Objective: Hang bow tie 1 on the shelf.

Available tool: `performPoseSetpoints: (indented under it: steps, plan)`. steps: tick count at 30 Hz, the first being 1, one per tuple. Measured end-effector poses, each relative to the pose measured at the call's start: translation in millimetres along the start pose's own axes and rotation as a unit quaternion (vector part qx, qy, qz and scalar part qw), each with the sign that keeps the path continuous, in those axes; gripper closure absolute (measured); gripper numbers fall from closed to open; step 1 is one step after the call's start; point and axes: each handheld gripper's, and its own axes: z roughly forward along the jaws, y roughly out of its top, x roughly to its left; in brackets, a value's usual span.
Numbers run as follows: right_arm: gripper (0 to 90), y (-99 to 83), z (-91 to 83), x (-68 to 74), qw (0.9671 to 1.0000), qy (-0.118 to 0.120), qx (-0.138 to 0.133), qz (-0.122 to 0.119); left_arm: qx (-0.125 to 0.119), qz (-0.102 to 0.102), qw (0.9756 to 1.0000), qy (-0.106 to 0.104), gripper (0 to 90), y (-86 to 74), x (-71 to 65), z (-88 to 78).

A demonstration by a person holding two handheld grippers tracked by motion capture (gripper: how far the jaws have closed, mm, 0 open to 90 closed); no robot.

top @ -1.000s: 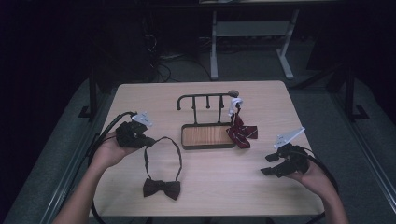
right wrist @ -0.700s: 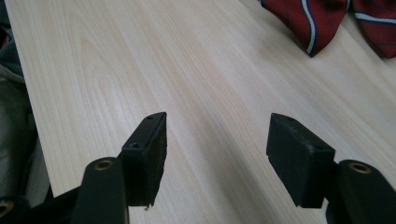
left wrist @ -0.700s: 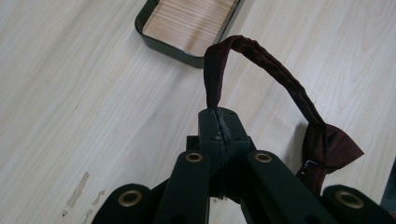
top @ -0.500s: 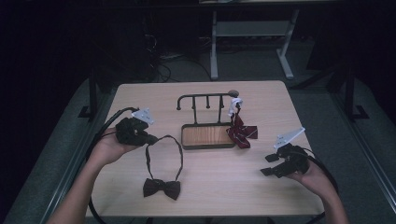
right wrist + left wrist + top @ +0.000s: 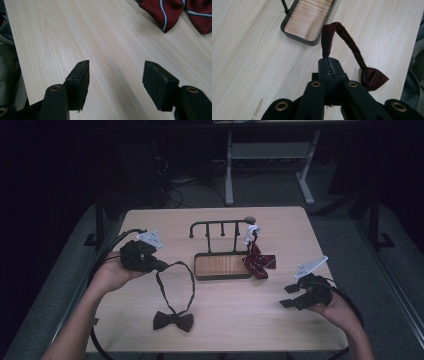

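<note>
Already, one striped tie (image 5: 258,262) is hung on the rack (image 5: 221,249). Left of the rack, the dark bow tie's (image 5: 173,320) strap (image 5: 327,42) is clamped by the left gripper (image 5: 329,65), unhung. Right of the rack, the right gripper (image 5: 116,81) is held apart.

Two black hand-held grippers (image 5: 162,266) (image 5: 288,296), brass-ringed screw holes, grey three-cornered top plates, trailing black cables

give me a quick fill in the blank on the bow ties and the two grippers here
1. The left gripper is shut on the dark bow tie's ____.
2. The right gripper's jaws stand ____.
3. The striped bow tie hangs from the ____ end of the rack.
4. The rack's tray has a ____ floor.

Missing words: strap; open; right; wooden
</note>
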Motion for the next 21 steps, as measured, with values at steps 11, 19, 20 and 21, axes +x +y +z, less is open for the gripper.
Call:
performPoseSetpoints:
  steps: [11, 19, 20, 21]
  plan:
    - [38.3, -1.1, -0.6, -2.0, 1.0000, 0.001, -0.002, -0.001, -0.001, 0.008, 1.0000, -0.003, 90.0, 11.9, 1.8, -7.3]
    - [38.4, -2.7, -1.8, -3.7, 1.0000, 0.004, -0.005, 0.005, 0.002, 0.012, 0.9999, -0.006, 90.0, 20.4, 5.7, -11.3]
    - [38.3, -2.9, -1.5, -4.2, 1.0000, 0.004, -0.004, 0.003, 0.002, 0.012, 0.9999, -0.004, 90.0, 21.4, 6.1, -11.4]
    - [38.3, -3.2, -1.3, -4.7, 1.0000, 0.002, -0.004, 0.001, 0.004, 0.011, 0.9999, -0.004, 90.0, 22.5, 6.7, -11.7]
